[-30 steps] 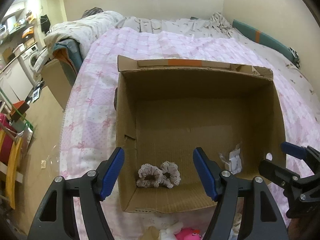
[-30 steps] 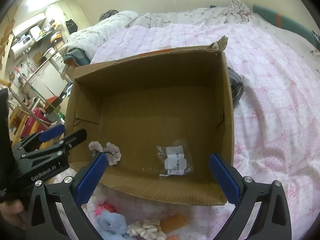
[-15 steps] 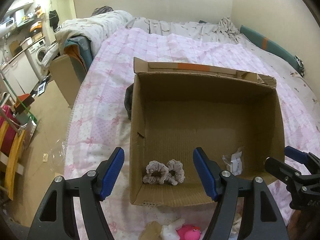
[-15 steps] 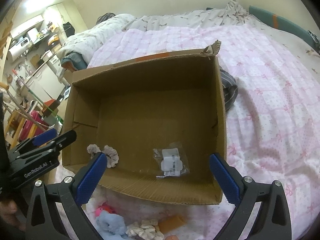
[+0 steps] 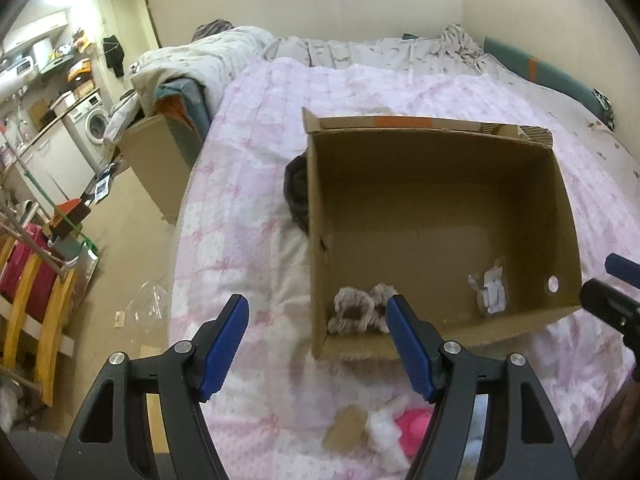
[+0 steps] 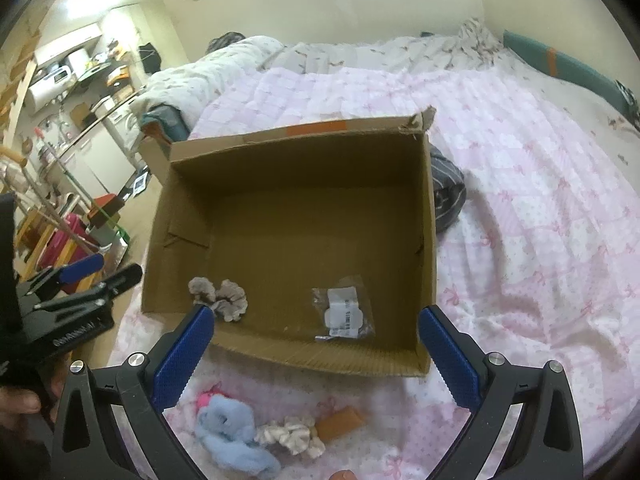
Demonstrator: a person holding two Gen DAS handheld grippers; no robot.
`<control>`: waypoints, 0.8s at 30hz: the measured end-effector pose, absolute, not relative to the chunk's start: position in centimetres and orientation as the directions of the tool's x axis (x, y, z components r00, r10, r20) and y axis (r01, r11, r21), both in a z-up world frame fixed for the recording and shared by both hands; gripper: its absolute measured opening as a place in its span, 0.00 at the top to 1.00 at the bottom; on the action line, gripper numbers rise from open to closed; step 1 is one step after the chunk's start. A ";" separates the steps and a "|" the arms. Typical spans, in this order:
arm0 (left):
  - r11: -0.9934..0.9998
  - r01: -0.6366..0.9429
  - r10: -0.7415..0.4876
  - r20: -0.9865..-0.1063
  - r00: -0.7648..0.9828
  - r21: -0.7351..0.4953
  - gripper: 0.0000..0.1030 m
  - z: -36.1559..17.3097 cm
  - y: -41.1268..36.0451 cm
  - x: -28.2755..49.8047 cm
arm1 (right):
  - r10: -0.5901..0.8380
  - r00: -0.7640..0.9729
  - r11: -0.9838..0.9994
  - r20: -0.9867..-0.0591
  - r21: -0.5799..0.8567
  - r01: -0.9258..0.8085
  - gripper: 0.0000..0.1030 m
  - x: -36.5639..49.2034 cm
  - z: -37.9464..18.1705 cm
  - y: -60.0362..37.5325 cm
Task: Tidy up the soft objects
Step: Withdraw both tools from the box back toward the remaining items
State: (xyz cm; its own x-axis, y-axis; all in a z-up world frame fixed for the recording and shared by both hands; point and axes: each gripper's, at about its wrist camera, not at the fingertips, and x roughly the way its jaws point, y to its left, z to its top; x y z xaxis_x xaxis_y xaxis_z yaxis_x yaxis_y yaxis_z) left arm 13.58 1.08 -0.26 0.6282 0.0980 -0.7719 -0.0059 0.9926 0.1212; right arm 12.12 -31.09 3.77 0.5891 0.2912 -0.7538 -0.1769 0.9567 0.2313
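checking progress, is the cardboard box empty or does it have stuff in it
Not empty. The cardboard box holds a beige scrunchie near one corner and a small plastic packet; most of its floor is bare.

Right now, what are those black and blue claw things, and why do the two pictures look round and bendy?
They are grabbers a person holds, one per hand. Each carries a wide-eye camera, which bends the picture. One picture looks past the left gripper, the other past the right gripper. Both are open and hold nothing. On the pink quilt sits a cardboard box with a beige scrunchie and a small plastic packet inside. In front of the box wait a blue plush toy and another scrunchie.
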 end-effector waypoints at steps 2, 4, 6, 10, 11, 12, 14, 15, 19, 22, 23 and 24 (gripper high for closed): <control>0.995 -0.014 0.086 -0.776 0.625 0.099 0.33 0.0 1.5 12.9 | 0.290 0.599 0.957 -0.746 0.224 -0.184 0.00 11.5 4.1 -31.1; 0.997 -0.021 0.073 -0.780 0.622 0.076 0.33 0.3 1.8 12.2 | 0.295 0.599 0.955 -0.744 0.232 -0.182 0.00 11.1 4.3 -31.1; 0.998 -0.022 0.057 -0.785 0.616 0.055 0.33 0.5 2.1 11.8 | 0.300 0.597 0.954 -0.744 0.241 -0.180 0.00 10.5 4.4 -31.3; 1.000 -0.013 0.025 -0.797 0.603 0.021 0.33 0.5 2.0 10.8 | 0.307 0.596 0.952 -0.742 0.243 -0.187 0.00 9.4 4.7 -31.1; 1.000 -0.011 0.021 -0.799 0.601 0.019 0.33 0.6 1.9 10.6 | 0.308 0.595 0.951 -0.742 0.242 -0.190 0.00 9.2 4.7 -31.0; 1.000 -0.006 0.016 -0.800 0.600 0.016 0.33 0.6 1.8 10.2 | 0.309 0.593 0.951 -0.744 0.242 -0.193 0.00 9.0 4.8 -30.9; 1.000 -0.002 0.012 -0.802 0.597 0.013 0.33 0.5 1.5 9.7 | 0.317 0.587 0.948 -0.745 0.247 -0.199 0.00 8.5 4.8 -30.6; 1.000 -0.002 0.010 -0.804 0.594 0.011 0.33 0.5 1.5 9.5 | 0.320 0.584 0.947 -0.746 0.247 -0.203 0.00 8.2 4.8 -30.5; 1.000 -0.010 0.004 -0.810 0.586 -0.003 0.33 0.4 1.5 8.6 | 0.327 0.573 0.945 -0.752 0.249 -0.212 0.00 7.3 4.6 -30.1; 1.000 -0.020 0.002 -0.818 0.576 -0.012 0.33 0.1 1.6 8.2 | 0.332 0.566 0.943 -0.754 0.253 -0.215 0.00 6.8 4.5 -29.9; 1.000 -0.024 0.001 -0.823 0.569 -0.015 0.33 0.0 1.7 8.1 | 0.334 0.564 0.943 -0.755 0.254 -0.217 0.00 6.7 4.4 -29.8; 0.999 -0.028 0.004 -0.828 0.560 -0.014 0.33 -0.2 1.8 8.1 | 0.334 0.561 0.942 -0.757 0.255 -0.217 0.00 6.6 4.4 -29.7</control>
State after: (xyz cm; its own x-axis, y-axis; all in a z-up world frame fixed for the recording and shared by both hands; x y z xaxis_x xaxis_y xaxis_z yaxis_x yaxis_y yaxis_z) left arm 8.13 1.77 -0.20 0.5604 0.0043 -0.8282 -0.0284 0.9995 -0.0141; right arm 6.60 -29.72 4.39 0.5612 0.3343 -0.7572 -0.2168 0.9422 0.2553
